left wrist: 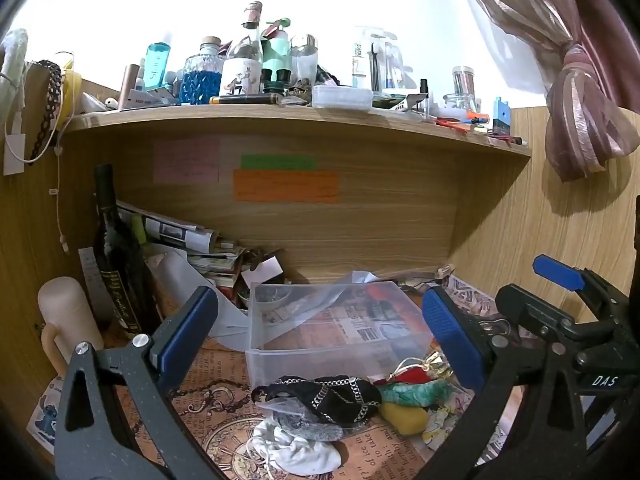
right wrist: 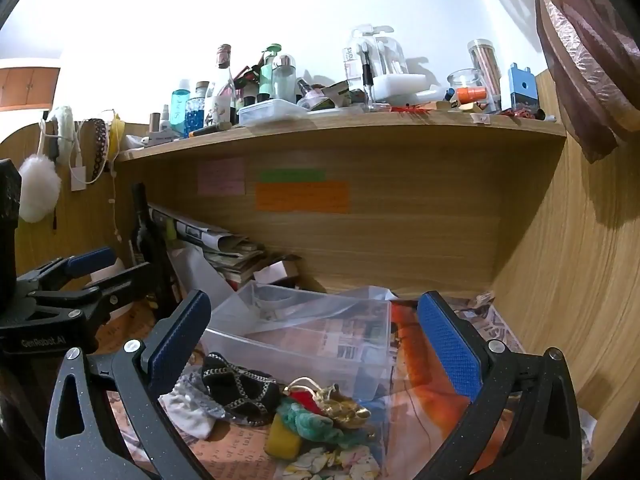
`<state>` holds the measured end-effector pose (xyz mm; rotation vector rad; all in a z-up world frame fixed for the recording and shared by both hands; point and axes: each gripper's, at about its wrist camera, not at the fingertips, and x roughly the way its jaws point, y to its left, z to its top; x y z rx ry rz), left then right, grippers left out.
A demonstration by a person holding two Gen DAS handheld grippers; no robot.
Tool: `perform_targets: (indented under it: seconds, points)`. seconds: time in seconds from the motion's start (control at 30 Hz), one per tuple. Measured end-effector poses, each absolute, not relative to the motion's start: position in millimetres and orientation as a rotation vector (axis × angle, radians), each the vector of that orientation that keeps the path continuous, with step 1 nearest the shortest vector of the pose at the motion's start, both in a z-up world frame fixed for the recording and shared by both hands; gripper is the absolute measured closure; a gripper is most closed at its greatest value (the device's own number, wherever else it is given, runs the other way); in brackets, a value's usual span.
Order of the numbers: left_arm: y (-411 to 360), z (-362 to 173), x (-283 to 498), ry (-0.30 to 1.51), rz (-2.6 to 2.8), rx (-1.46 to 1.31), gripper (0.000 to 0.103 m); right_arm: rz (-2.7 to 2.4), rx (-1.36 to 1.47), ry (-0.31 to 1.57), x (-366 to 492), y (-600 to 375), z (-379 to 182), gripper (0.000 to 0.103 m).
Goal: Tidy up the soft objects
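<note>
A clear plastic bin (left wrist: 256, 344) (right wrist: 304, 344) stands on the desk under the shelf. In front of it lies a pile of soft things: a black pouch with silver chains (left wrist: 340, 398) (right wrist: 240, 390), a white cloth (left wrist: 300, 454) (right wrist: 192, 412), a grey sequined piece (left wrist: 308, 426), a green scrunchie (left wrist: 416, 394) (right wrist: 312, 422), a yellow sponge (left wrist: 402, 418) (right wrist: 282, 442), a red and gold pouch (left wrist: 416, 372) (right wrist: 340, 404). My left gripper (left wrist: 320, 344) is open above the pile. My right gripper (right wrist: 316, 344) is open above it too; it also shows in the left wrist view (left wrist: 568, 304).
A dark wine bottle (left wrist: 116, 248) (right wrist: 148, 236), a cream mug (left wrist: 68, 320) and a stack of papers (left wrist: 188, 240) stand at the back left. The shelf (left wrist: 300, 120) above is crowded with bottles. A wooden side wall (right wrist: 580, 280) closes the right.
</note>
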<state>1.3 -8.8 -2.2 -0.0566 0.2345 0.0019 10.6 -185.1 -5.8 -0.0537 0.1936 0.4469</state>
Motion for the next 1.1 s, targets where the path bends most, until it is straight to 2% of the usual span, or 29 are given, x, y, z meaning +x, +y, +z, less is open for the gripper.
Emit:
perform_targets:
  seconds: [1.1]
  points:
    - [-10.1,-3.7,2.5,0.241,-0.005,-0.063,0.0,0.453,-0.026,0.189,10.9,-189.8,-4.8,0.0]
